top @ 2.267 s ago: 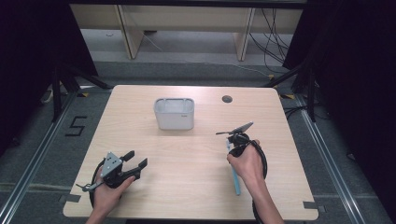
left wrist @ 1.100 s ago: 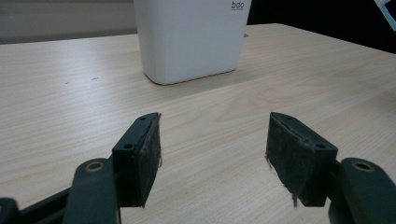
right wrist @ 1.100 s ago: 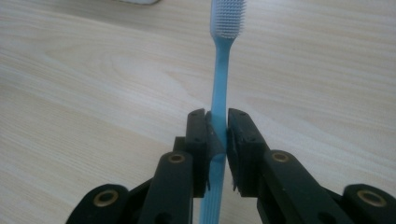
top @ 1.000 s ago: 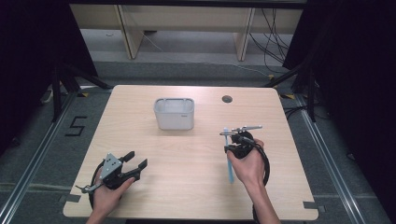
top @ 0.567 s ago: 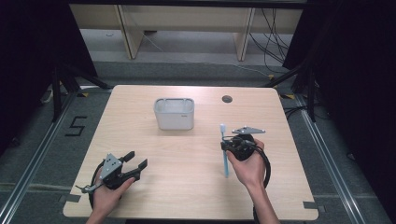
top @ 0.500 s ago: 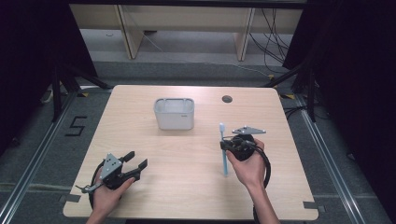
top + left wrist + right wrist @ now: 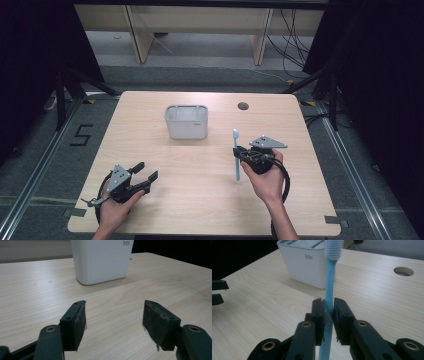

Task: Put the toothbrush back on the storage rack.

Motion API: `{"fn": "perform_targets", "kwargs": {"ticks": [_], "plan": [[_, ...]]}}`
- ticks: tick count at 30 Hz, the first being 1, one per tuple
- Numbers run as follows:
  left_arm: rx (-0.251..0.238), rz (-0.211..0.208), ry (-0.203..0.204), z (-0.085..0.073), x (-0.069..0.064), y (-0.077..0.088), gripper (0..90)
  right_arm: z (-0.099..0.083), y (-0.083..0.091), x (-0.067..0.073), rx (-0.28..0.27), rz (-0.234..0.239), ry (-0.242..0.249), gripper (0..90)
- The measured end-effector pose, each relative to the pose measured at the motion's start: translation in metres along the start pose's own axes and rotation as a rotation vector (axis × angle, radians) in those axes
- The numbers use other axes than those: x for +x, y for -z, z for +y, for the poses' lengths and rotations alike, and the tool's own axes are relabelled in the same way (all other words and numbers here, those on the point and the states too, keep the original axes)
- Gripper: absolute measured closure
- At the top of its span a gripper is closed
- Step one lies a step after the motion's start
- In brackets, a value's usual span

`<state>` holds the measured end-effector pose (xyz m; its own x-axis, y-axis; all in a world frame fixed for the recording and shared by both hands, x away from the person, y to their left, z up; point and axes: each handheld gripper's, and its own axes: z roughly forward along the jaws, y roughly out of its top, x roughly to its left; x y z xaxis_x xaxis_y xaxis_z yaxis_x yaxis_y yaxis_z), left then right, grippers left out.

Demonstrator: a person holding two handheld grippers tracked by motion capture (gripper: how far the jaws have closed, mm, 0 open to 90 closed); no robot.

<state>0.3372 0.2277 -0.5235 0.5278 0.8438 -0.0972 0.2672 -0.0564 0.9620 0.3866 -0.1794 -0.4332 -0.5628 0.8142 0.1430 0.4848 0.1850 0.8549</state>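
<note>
White holder [image 7: 186, 121] stood at the far middle of the desk [image 7: 200, 200], printed "bdo" on its side, readable in both gripper views [image 7: 308, 256]; slots along its top looked empty, though the view was too shallow to be sure. Right gripper [image 7: 242, 156] had its fingers pinched on a light blue toothbrush [image 7: 236, 155] around mid-handle, brush upright with the bristle head [image 7: 333, 249] on top, held above the desk right of centre and near the holder, not touching it. Left gripper [image 7: 145, 176] sat low at the near left edge, fingers [image 7: 75, 325] spread wide, nothing between them, aimed at the holder. Round cable hole [image 7: 243, 106] lay at the far right of the desk. A "5" was marked on the floor [image 7: 82, 135] left of the desk.
</note>
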Motion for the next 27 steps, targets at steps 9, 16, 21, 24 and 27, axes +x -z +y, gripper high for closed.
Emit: {"fn": "perform_targets", "kwargs": {"ticks": [9, 16, 21, 24, 27], "plan": [[0.011, 0.004, -0.002, 0.0, 0.0, 0.001, 34.7, -0.007, 0.002, -0.004, -0.109, 0.06, 0.048, 79.6], [0.005, 0.004, 0.007, 0.0, 0.001, 0.002, 35.2, -0.01, 0.004, -0.004, -0.169, 0.073, 0.048, 79.6], [-0.016, -0.01, 0.003, 0.001, 0.001, 0.002, 35.4, -0.012, 0.003, -0.001, -0.197, 0.07, 0.082, 79.6], [-0.021, -0.023, 0.005, 0.006, -0.002, 0.003, 35.2, -0.013, 0.002, 0.0, -0.233, 0.06, 0.085, 79.6], [-0.028, -0.039, 0.007, 0.009, -0.006, 0.002, 35.1, -0.013, 0.003, 0.003, -0.22, 0.085, 0.059, 79.6]]}}
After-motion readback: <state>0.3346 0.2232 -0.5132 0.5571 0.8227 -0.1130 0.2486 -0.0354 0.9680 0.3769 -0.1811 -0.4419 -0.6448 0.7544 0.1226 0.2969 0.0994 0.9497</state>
